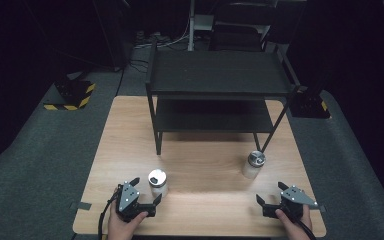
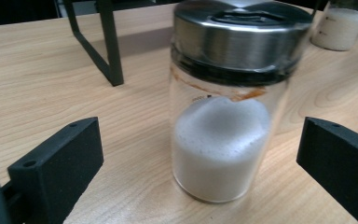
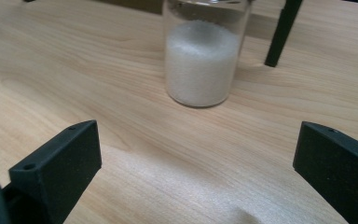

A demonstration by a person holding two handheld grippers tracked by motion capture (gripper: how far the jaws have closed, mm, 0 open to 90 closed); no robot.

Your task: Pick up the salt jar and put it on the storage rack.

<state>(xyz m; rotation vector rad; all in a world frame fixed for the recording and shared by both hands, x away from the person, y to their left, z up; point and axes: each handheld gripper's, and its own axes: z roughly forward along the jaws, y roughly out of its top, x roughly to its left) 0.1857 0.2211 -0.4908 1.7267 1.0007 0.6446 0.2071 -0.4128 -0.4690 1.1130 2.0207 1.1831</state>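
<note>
Jars of white powder are standing before both my spread fingers; left gripper view is showing an orange smear under the near jar (image 2: 228, 116)'s steel lid (image 2: 242, 32), no readable writing.

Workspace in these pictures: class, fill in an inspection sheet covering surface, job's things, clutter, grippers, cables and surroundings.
Surface: wooden table, light grain, bare between items.
Job's things: left jar and right jar, glass, metal lids, white powder, both upright.
Clutter: nothing seen.
Grippers: left gripper open, close beside left jar; right gripper open, short of right jar.
Cables: black cable trailing from left gripper.
Surroundings: black two-tier shelf at table's far side; grey carpet; hazard-striped base.
</note>
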